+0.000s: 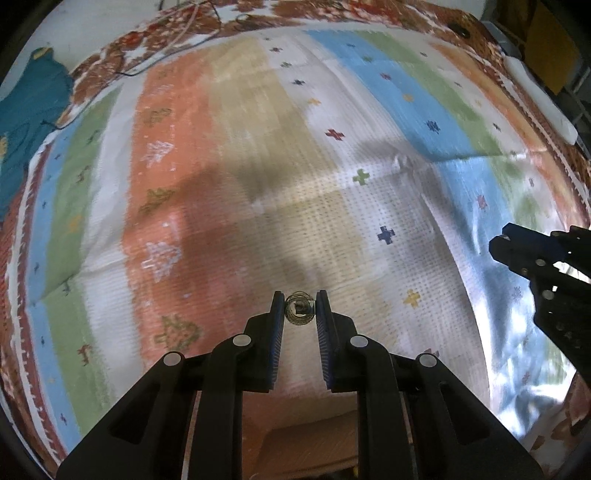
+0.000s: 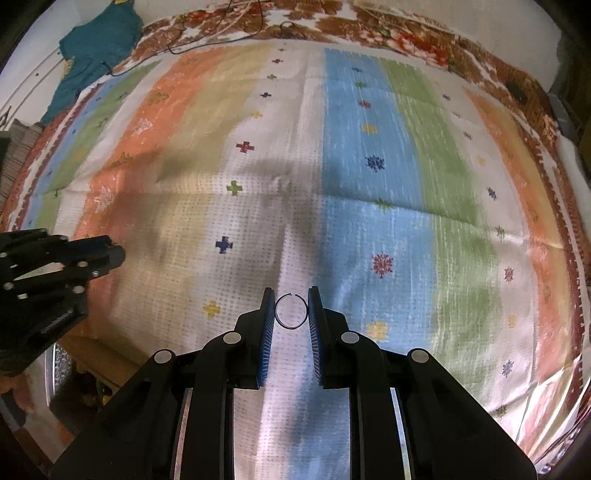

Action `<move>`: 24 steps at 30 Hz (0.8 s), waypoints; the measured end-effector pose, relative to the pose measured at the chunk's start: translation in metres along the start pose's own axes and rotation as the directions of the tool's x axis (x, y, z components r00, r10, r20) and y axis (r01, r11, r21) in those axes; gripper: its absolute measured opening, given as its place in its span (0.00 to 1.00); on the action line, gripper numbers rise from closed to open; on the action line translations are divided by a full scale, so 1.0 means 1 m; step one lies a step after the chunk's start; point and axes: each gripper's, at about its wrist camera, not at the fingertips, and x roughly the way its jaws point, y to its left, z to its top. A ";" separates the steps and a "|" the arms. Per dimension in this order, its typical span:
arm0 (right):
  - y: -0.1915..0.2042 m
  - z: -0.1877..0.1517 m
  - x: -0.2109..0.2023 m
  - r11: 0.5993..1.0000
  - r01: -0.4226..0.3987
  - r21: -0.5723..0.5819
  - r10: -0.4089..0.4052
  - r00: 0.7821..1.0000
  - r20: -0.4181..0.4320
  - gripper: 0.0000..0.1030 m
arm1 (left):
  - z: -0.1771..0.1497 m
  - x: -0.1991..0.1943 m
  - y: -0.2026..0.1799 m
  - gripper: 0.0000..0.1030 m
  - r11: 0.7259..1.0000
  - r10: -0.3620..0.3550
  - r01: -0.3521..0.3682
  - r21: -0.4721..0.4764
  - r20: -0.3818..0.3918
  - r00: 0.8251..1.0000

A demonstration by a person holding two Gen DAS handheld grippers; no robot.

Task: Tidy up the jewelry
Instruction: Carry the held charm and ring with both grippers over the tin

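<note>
My left gripper point(image 1: 300, 303) is shut on a small golden coiled-wire ornament point(image 1: 298, 309), held between its blue pads above the striped cloth point(image 1: 229, 155). My right gripper point(image 2: 291, 300) is shut on a thin dark open ring point(image 2: 291, 311), a hoop with a small gap at its top. Each gripper shows in the other's view: the right gripper point(image 1: 506, 243) at the right edge of the left wrist view, the left gripper point(image 2: 110, 254) at the left edge of the right wrist view. Both point steeply down at the cloth.
The striped cloth point(image 2: 369, 184) with small cross and flower motifs lies over a brown floral sheet point(image 2: 406, 33). A teal garment point(image 2: 99, 48) and thin cables point(image 1: 177, 40) lie at the far edge. A wooden box point(image 1: 310, 443) sits below the left gripper.
</note>
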 end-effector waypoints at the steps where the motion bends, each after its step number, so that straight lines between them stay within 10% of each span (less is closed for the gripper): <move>1: 0.002 0.000 0.000 1.000 0.004 -0.004 -0.004 1.000 0.004 0.18 | 0.003 -0.001 -0.002 0.16 1.000 0.003 -0.003 -0.006 0.006 1.000; 24: 0.060 -0.019 -0.061 0.996 -0.061 -0.062 0.071 0.981 0.181 0.18 | -0.052 -0.074 0.017 0.16 0.997 -0.015 0.029 -0.069 0.198 0.980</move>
